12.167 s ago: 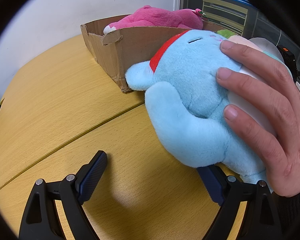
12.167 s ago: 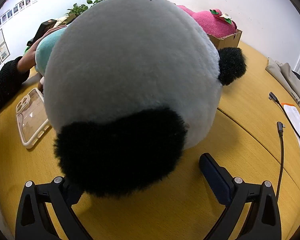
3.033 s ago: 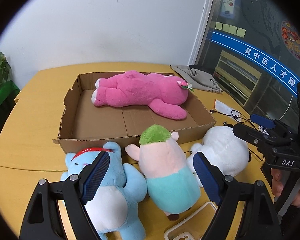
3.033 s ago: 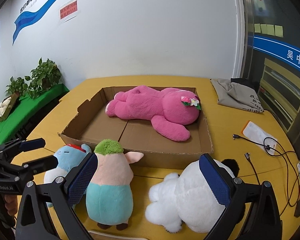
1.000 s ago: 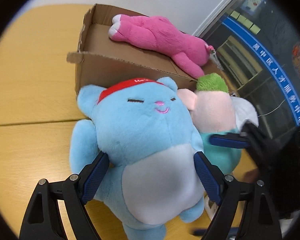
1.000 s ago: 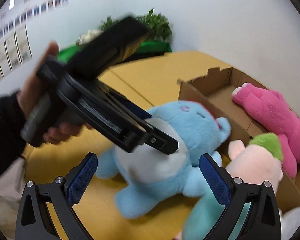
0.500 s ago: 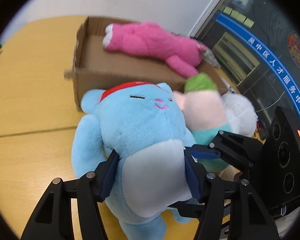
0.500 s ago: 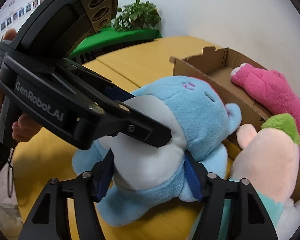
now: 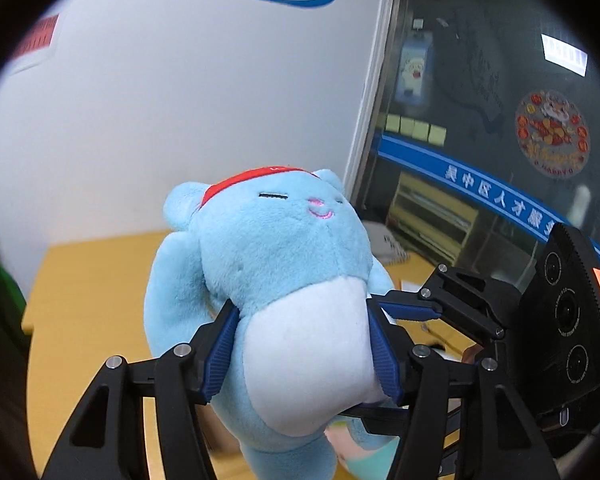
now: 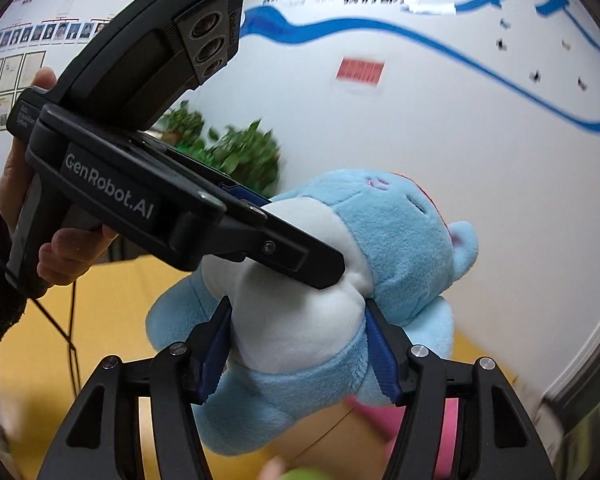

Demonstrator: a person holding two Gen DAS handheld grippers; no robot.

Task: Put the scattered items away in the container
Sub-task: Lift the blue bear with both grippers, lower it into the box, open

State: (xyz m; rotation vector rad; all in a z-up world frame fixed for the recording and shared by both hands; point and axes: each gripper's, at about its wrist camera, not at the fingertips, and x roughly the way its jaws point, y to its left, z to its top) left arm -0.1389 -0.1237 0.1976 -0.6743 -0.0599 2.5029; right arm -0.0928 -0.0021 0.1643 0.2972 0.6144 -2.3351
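The blue plush with a white belly and a red headband is held up in the air above the yellow table. My left gripper is shut on its belly. My right gripper is shut on the same blue plush from the other side. The right gripper's body shows at the right of the left wrist view. The left gripper's body shows at the left of the right wrist view. The cardboard box is out of sight; a blurred bit of the pink plush shows low in the right wrist view.
A white wall and a glass door stand behind. A green plant is at the back. A green-topped plush is blurred at the bottom edge. A black cable hangs from the left gripper.
Both grippers have closed tighter on the blue plush and lifted it off the table. The box and the other plush toys have dropped out of view.
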